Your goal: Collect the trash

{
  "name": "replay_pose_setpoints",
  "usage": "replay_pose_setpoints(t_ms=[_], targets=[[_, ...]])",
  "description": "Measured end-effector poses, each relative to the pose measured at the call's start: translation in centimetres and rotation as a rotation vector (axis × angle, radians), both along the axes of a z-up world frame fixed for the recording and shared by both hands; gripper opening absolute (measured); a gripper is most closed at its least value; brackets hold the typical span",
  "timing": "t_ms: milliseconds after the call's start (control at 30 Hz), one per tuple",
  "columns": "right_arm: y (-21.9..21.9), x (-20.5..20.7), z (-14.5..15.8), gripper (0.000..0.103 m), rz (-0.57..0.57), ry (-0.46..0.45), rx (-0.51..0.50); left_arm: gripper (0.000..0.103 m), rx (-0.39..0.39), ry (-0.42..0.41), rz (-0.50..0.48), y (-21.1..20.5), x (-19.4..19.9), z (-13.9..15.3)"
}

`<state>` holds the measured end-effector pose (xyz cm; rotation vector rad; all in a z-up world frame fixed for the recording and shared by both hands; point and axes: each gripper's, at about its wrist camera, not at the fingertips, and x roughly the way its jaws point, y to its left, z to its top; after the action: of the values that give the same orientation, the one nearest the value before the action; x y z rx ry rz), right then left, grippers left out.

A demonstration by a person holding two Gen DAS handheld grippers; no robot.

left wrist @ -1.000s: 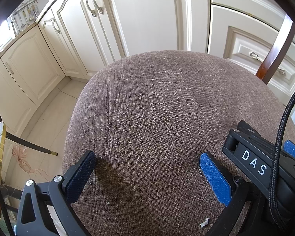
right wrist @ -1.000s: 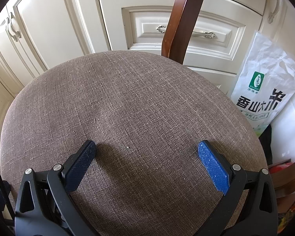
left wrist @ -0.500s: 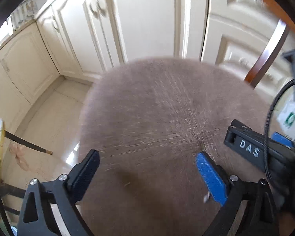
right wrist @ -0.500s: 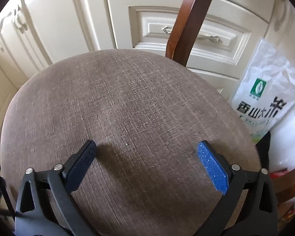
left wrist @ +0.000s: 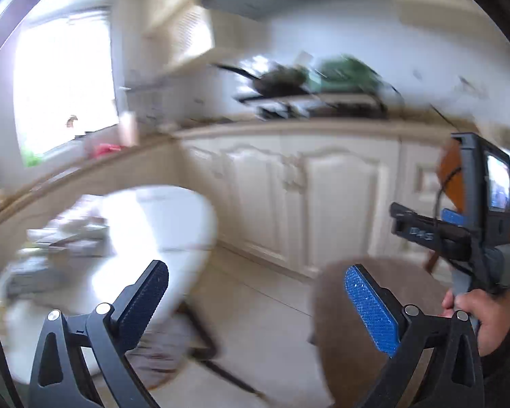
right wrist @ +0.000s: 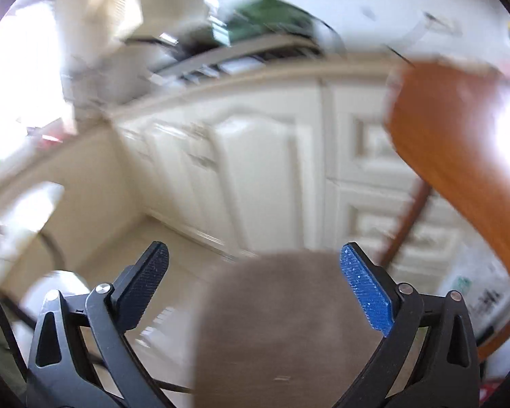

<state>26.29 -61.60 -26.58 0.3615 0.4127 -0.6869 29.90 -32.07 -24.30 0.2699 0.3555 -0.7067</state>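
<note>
You had two claws: the left claw [left wrist: 255, 301], its jaws opening with nothing between them, and the right claw [right wrist: 253, 282]. One brown seat cushion [right wrist: 289, 323] lay below them, one white round chair [left wrist: 159, 224] left of the left claw.

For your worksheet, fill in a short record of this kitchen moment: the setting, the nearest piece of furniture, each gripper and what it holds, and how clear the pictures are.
setting: kitchen with cream cabinets under a countertop
nearest furniture: chair with a brown fabric seat and a wooden back
left gripper: jaws opening, nothing between them
right gripper: jaws wide apart, nothing between them
person: a hand holds the right gripper's handle
trash: none identifiable
clarity: both views heavily motion-blurred
</note>
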Motion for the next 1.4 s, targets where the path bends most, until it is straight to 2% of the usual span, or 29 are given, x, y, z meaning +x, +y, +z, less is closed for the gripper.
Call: replay_pose_setpoints(t_ms=[133, 267, 367, 500, 600, 767, 900, 1133, 1400], targets=[[8.2, 2.2, 8.2, 0.103, 0.187, -0.112, -0.104, 0.102, -0.035, -0.082, 0.207, 9.6, -0.2, 6.5], [16.1, 2.9, 14.8, 0.103, 0.357, -0.209, -0.143, 0.102, -0.068, -0.152, 0.435, 18.2, -1.6, 12.2], [21.5, 3.2, 18.6, 0.103, 0.47, -0.244, -0.147, 0.102, -0.111, -0.176, 0.526, 23.0, -3.4, 15.4], [27.5, 3.0, 21.7, 0.103, 0.574, -0.256, -0.223, 0.102, -0.129, -0.22, 0.582, 26.7, -7.1, 17.6], [31.4, 2.3, 23.0, 0.103, 0.62, -0.249, -0.288, 0.102, -0.136, -0.27, 0.615, 27.2, -11.4, 18.0], [34.9, 0.7, 24.7, 0.103, 0.664, -0.263, -0.329, 0.102, -0.2, -0.262, 0.654, 28.4, -15.2, 17.8], [35.9, -0.4, 25.5, 0.103, 0.669, -0.274, -0.352, 0.102, -0.24, -0.253, 0.662, 29.2, -15.7, 17.8], [36.5, -0.9, 26.2, 0.103, 0.686, -0.283, -0.355, 0.102, -0.222, -0.264, 0.646, 28.7, -16.4, 18.7], [35.7, -0.5, 26.2, 0.103, 0.675, -0.283, -0.339, 0.102, -0.213, -0.247, 0.645, 28.1, -14.3, 18.8]])
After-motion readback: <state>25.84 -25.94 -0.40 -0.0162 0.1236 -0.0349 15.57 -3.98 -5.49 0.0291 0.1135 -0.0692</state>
